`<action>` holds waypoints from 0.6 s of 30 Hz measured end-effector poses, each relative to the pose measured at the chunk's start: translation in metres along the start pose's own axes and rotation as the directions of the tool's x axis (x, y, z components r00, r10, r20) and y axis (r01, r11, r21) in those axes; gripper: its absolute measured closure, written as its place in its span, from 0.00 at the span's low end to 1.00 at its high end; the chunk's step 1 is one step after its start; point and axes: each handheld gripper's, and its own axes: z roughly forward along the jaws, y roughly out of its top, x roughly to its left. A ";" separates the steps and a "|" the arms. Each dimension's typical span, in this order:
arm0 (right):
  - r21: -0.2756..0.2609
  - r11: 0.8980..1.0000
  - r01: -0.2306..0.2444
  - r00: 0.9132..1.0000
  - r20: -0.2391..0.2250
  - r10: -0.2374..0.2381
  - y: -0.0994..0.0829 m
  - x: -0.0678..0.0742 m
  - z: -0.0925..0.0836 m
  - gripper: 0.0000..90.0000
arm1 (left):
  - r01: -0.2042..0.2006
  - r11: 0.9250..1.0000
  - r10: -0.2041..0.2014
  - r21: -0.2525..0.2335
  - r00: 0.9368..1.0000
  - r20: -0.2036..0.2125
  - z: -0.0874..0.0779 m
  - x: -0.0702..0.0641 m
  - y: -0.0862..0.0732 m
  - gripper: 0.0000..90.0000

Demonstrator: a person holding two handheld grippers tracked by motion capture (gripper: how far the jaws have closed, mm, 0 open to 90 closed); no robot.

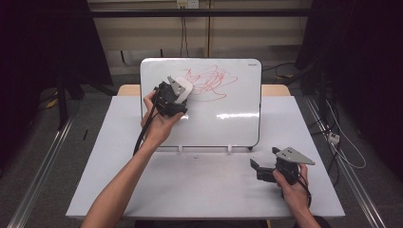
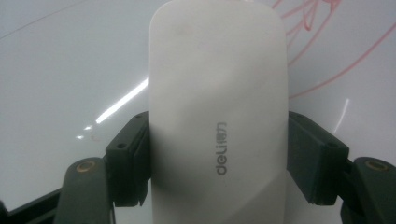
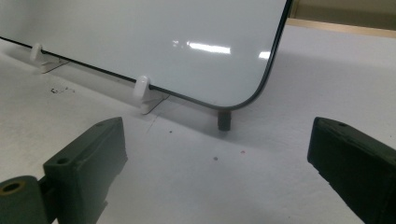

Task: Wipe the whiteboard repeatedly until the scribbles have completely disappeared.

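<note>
High view: left gripper [image 1: 183, 92] clamped on eraser [image 1: 182, 89], at red scribble's [image 1: 209, 81] edge on whiteboard [image 1: 237, 123]; right gripper [image 1: 262, 167] released, idle; next, sweep across scribble.

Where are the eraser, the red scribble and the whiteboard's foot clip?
eraser [image 2: 217, 107], left gripper view, middle of its white back.
red scribble [image 1: 211, 81], high view, centre of the tangle of lines.
foot clip [image 3: 141, 88], right gripper view, the white hook over the board's lower edge.
</note>
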 end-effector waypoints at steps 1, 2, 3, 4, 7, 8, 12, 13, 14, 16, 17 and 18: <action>0.000 1.000 0.000 1.000 0.000 0.000 0.000 0.000 0.000 0.05 | -0.005 1.000 0.005 0.000 1.000 0.002 0.000 -0.001 0.000 0.34; 0.000 1.000 0.001 1.000 0.000 -0.001 0.000 0.000 0.000 0.05 | -0.013 1.000 0.013 -0.001 1.000 -0.004 0.000 -0.004 -0.001 0.34; 0.001 1.000 0.000 1.000 0.000 0.000 0.000 0.000 0.000 0.05 | -0.022 1.000 0.022 0.004 1.000 0.001 0.000 -0.005 -0.001 0.34; 0.001 1.000 0.000 1.000 0.000 0.000 0.000 0.000 0.000 0.05 | -0.035 0.999 0.035 0.011 0.999 0.001 0.001 -0.008 -0.001 0.34; 0.000 1.000 0.001 1.000 0.000 -0.001 0.000 0.000 0.000 0.05 | -0.064 0.998 0.064 0.018 0.998 0.007 0.000 -0.016 -0.003 0.34; 0.000 1.000 0.002 1.000 0.000 -0.002 0.000 0.000 0.000 0.05 | -0.067 0.998 0.067 0.014 0.998 0.005 0.000 -0.019 -0.004 0.34; 0.000 1.000 0.002 1.000 0.000 -0.002 0.000 0.000 0.000 0.05 | -0.102 0.995 0.102 0.017 0.995 0.017 0.000 -0.030 -0.008 0.34; 0.000 1.000 0.002 1.000 0.000 -0.002 0.000 0.000 0.001 0.05 | -0.118 0.993 0.118 0.021 0.993 0.013 0.000 -0.034 -0.009 0.34; 0.001 1.000 0.001 1.000 -0.001 -0.001 0.000 0.000 0.001 0.05 | -0.118 0.993 0.118 0.019 0.993 0.004 -0.001 -0.035 -0.009 0.34; 0.002 1.000 0.002 1.000 -0.001 -0.002 0.000 0.000 0.001 0.05 | -0.116 0.993 0.116 0.017 0.993 0.008 -0.001 -0.034 -0.009 0.34; 0.001 1.000 0.001 1.000 0.000 -0.001 0.000 0.000 0.001 0.05 | -0.109 0.994 0.109 0.013 0.994 0.013 -0.001 -0.033 -0.009 0.35; -0.001 1.000 0.003 1.000 -0.002 -0.003 0.000 0.000 0.001 0.05 | -0.111 0.994 0.111 0.008 0.994 0.012 0.000 -0.033 -0.010 0.35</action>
